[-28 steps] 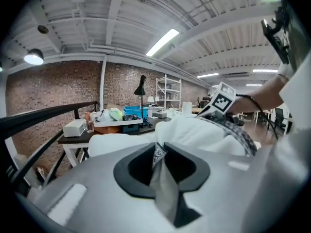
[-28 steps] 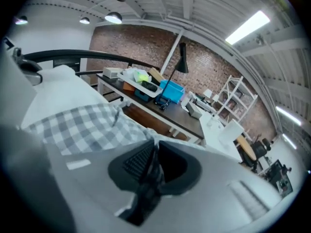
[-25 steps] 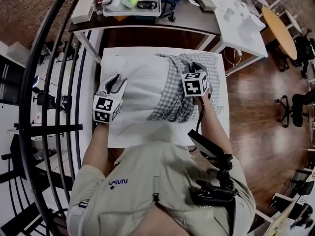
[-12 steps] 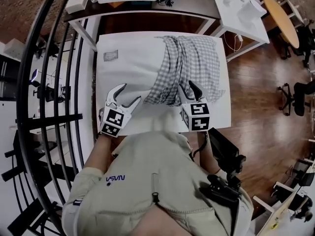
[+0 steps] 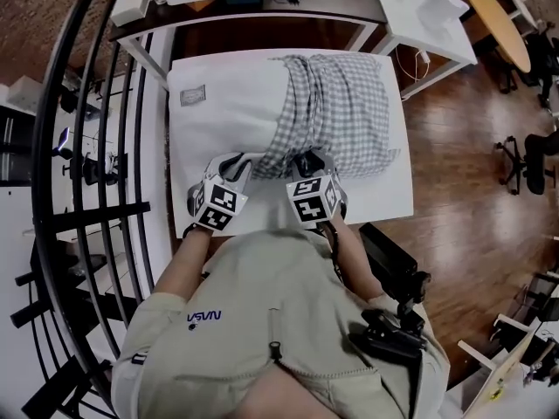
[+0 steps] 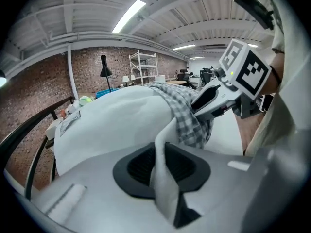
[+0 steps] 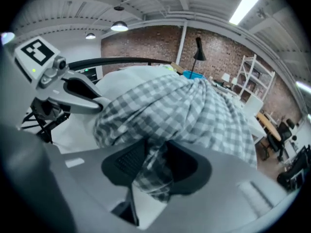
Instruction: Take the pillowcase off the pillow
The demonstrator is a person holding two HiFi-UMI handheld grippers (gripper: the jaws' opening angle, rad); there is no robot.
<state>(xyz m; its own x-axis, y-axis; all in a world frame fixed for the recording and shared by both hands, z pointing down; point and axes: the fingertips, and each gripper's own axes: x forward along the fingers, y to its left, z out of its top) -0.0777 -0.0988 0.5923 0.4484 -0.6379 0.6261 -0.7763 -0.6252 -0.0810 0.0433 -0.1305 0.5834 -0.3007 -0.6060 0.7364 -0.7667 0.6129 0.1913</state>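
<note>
A white pillow [image 5: 227,120] lies on a white table [image 5: 389,201]. A grey checked pillowcase [image 5: 336,103] still covers its right part, bunched along its left hem. My left gripper [image 5: 240,162] is at the pillow's near edge. Its jaws have just been closing and now pinch a fold of the pillow's white cloth [image 6: 163,178]. My right gripper [image 5: 307,160] is close beside it at the pillowcase's near hem. Its jaws have just been opening, and a bunch of checked cloth [image 7: 153,171] hangs between them with a dark gap on one side.
A dark desk [image 5: 323,7] with a tray of small things stands behind the table, and a white table [image 5: 428,16] stands at the back right. A black curved railing [image 5: 96,147] runs along the left. Wooden floor [image 5: 472,164] lies to the right.
Both grippers have come back toward me to the pillow's near edge and drawn close together. The left jaws, wide apart half a second ago, now pinch white cloth.
</note>
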